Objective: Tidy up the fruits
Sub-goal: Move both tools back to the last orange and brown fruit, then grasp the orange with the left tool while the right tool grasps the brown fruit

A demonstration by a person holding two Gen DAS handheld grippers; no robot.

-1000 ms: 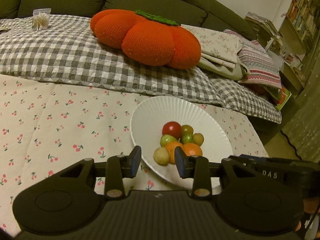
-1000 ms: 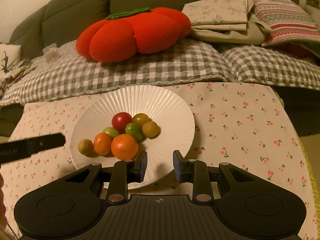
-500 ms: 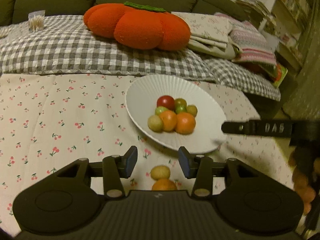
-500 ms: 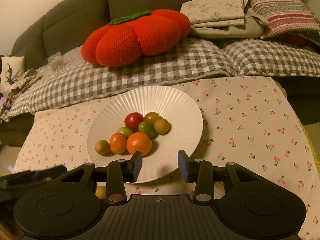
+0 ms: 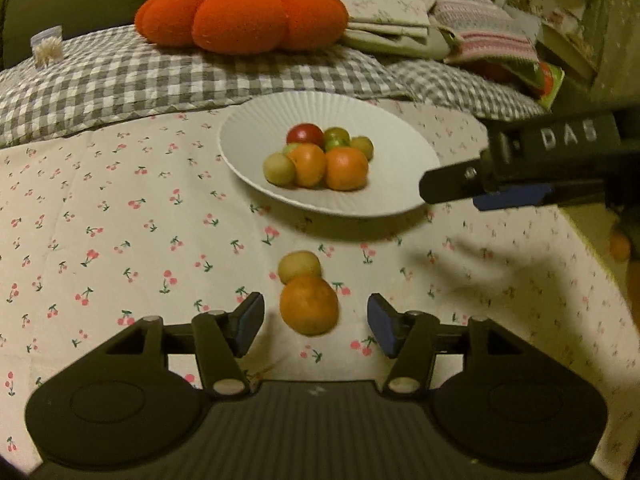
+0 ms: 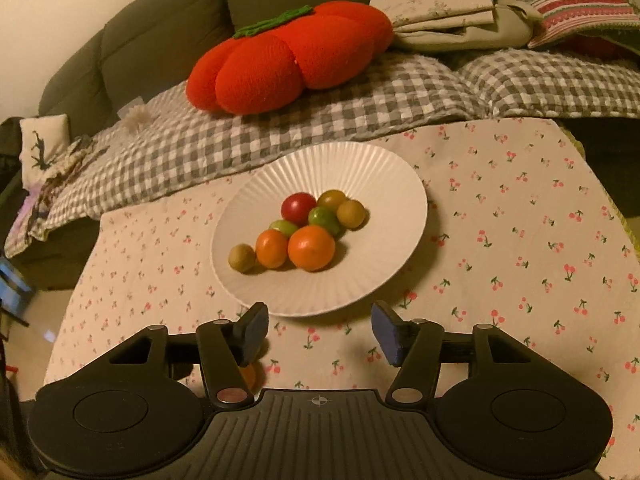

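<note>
Left tool level, jaws wide, flanking loose orange.

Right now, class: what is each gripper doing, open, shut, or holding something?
Left gripper: open, empty, the orange on the cloth between its fingers.
Right gripper: open, empty.

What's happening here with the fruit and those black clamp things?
A person is sorting fruit with a hand-held gripper in each hand. Seven small fruits already sit on the white plate. Two more lie off it on the cherry-print cloth: an orange and a yellowish fruit touching it. The left gripper is open, with the orange just ahead between its fingers, ungripped. The right gripper is open and empty near the plate's front edge.
</note>
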